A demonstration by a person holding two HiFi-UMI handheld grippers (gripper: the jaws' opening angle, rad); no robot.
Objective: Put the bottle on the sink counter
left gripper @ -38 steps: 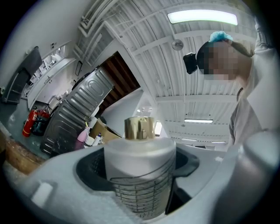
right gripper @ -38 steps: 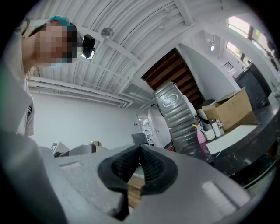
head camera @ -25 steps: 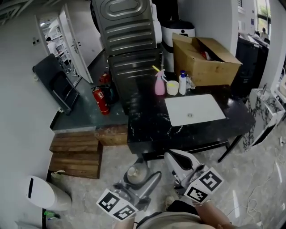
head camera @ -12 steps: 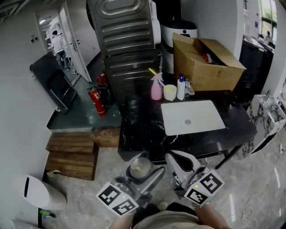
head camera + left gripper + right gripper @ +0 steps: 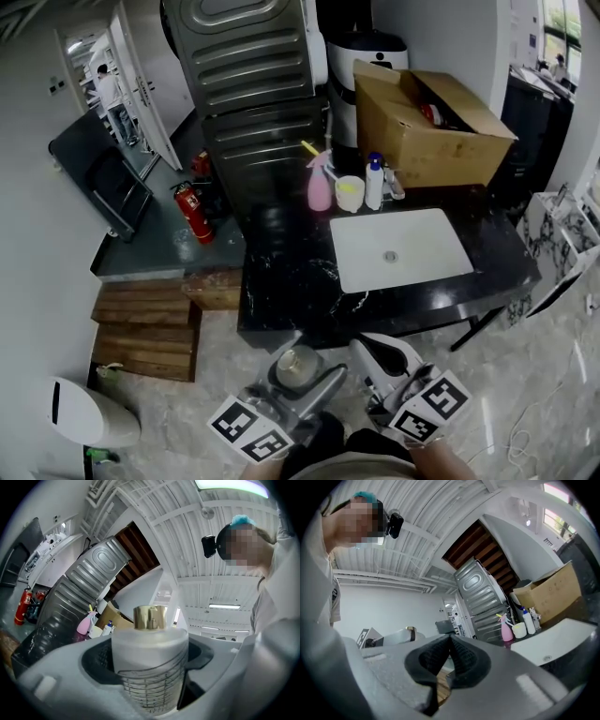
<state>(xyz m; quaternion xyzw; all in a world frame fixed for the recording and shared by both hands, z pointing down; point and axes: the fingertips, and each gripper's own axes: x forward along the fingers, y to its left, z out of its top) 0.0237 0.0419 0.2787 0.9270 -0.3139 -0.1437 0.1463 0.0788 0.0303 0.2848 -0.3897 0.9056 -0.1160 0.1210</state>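
The left gripper (image 5: 302,373) is held low and close to the body at the left of the head view, with its jaws pointing forward and slightly right. The jaws are closed on a bottle (image 5: 150,658), which stands upright between them with its cap uppermost. The right gripper (image 5: 375,349) is held just beside the left one at about the same level, jaws pointing forward and slightly left, with its dark pads (image 5: 461,660) pressed together and nothing between them.
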